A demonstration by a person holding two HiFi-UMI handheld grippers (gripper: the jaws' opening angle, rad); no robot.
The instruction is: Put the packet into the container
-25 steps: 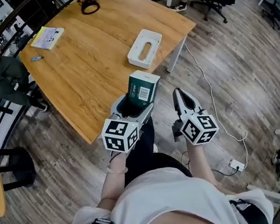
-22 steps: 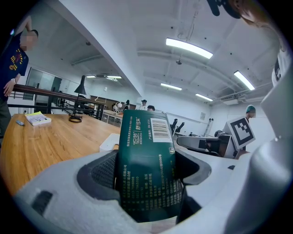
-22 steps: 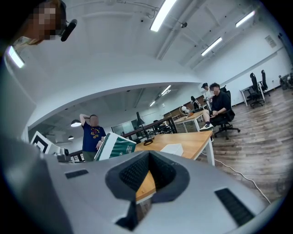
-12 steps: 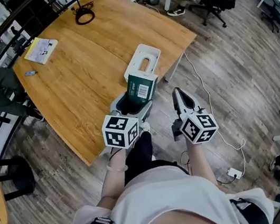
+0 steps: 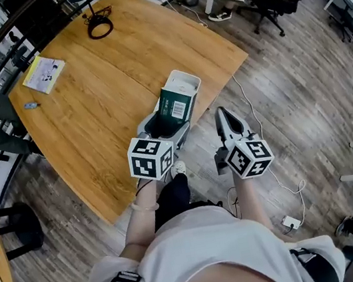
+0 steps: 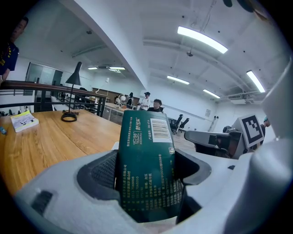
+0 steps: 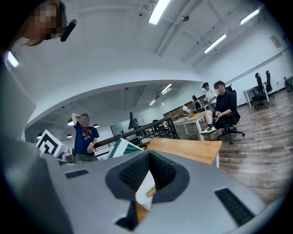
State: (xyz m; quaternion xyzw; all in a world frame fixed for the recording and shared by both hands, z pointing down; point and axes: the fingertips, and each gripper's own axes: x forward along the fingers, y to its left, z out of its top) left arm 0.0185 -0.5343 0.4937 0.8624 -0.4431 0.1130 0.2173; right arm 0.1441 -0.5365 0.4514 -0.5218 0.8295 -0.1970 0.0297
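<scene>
A dark green packet [image 5: 175, 107] with a white barcode label stands upright between the jaws of my left gripper [image 5: 170, 119], which is shut on it. In the left gripper view the packet [image 6: 145, 151] fills the gap between the grey pads. Just beyond its top lies the white open container [image 5: 187, 78] near the edge of the wooden table [image 5: 107, 95]; the packet hides the container's near part. My right gripper [image 5: 227, 121] hovers over the floor to the right of the table, shut and holding nothing. The right gripper view shows the packet's corner [image 7: 120, 148] to its left.
On the table's far side lie a yellow booklet [image 5: 41, 65], a small blue item [image 5: 30, 106] and a black lamp base [image 5: 96, 24]. A white cable [image 5: 254, 123] runs across the wooden floor to a power strip [image 5: 291, 221]. People sit at the left and upper right.
The left gripper and its packet have come forward over the table's edge, so the packet's top now overlaps the container. The right gripper has kept its place beside it.
</scene>
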